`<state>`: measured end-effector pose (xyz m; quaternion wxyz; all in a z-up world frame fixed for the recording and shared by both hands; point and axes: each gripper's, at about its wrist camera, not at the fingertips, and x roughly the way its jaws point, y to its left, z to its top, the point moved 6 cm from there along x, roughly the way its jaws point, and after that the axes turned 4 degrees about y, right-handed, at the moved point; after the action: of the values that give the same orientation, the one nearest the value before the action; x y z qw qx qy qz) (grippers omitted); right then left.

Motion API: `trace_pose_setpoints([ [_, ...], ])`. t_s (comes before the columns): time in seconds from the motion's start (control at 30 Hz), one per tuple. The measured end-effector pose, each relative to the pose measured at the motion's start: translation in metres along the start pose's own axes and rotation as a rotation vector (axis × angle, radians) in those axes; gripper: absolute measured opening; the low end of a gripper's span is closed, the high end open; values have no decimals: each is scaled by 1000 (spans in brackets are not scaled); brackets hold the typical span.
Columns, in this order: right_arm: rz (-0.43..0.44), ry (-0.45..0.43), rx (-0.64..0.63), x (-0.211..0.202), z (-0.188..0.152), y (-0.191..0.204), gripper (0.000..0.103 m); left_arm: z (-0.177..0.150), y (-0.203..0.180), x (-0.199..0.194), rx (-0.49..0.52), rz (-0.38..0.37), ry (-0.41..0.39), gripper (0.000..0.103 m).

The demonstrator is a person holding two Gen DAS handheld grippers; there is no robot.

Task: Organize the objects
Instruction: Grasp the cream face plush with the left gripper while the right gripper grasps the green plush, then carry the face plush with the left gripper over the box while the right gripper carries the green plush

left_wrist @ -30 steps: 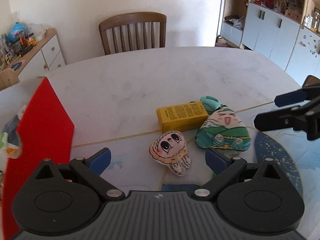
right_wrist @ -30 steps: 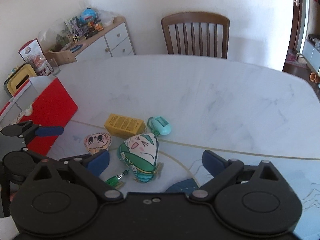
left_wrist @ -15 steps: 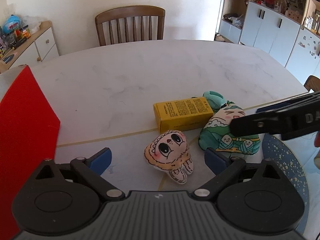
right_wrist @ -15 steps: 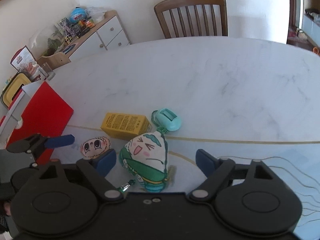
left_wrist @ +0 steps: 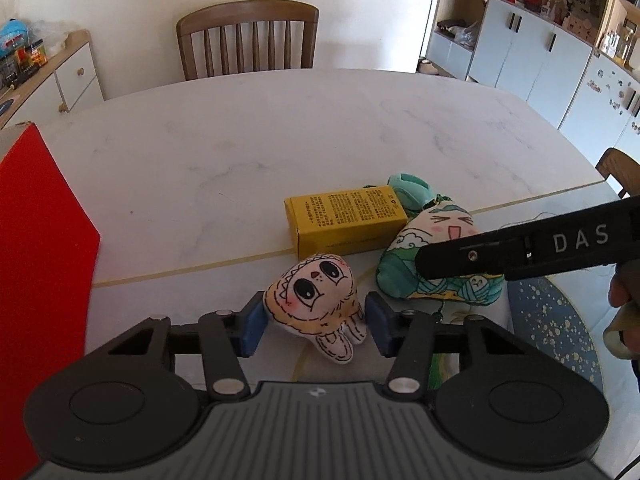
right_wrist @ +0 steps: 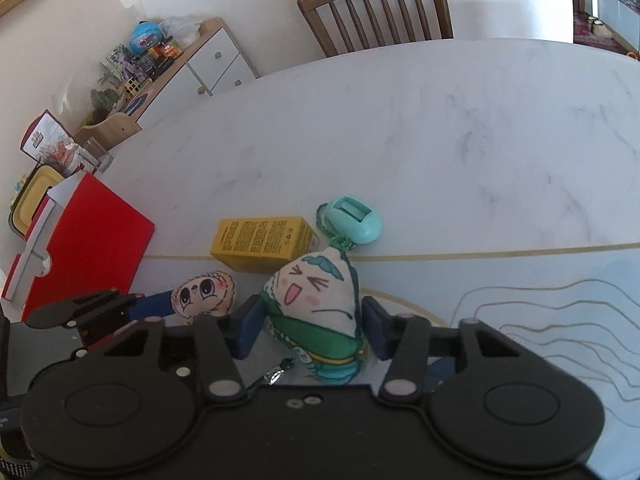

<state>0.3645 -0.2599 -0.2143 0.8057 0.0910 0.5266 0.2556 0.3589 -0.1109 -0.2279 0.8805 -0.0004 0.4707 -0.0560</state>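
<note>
Left wrist view: our left gripper (left_wrist: 314, 330) straddles the cream-and-yellow cartoon-face plush pouch (left_wrist: 316, 304) lying near the white marble table's (left_wrist: 240, 160) front edge, pads narrowed to its sides for lifting.

Right wrist view: our right gripper (right_wrist: 310, 330) likewise brackets the green triangular plush pouch (right_wrist: 316, 304); firm clamping we cannot confirm.

- Two soft toys: one yellow toy (left_wrist: 316, 300) with big eyes, one green toy (right_wrist: 316, 300) with a laughing face.
- One yellow box (left_wrist: 346, 220).
- One small teal case (right_wrist: 352, 224).
- One red box (right_wrist: 80, 244).
- One tabletop (left_wrist: 280, 128).
- One chair (left_wrist: 248, 40) seen whole.
- Two tools: left tool (left_wrist: 314, 328), right tool (right_wrist: 310, 328).
</note>
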Motion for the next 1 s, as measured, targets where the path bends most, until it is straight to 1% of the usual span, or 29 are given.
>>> trace_pose_setpoints([
  [0.13,1,-14,2,-5,-1,0,43,1,-1,-5,0,-6,-9,48],
  [0.3,9,-41,16,-17,-3,1,41,3,-2,-15,-7,-12,-22,47],
  [0.6,45,-74,-17,-53,-16,13,40,1,-5,-43,-20,-19,-36,47],
  [0.77,36,-62,-25,-71,-27,19,40,-6,-7,-60,-23,-21,-34,47],
  [1.0,15,-91,-71,-99,-42,28,40,-14,-10,-96,-53,-34,-51,47],
])
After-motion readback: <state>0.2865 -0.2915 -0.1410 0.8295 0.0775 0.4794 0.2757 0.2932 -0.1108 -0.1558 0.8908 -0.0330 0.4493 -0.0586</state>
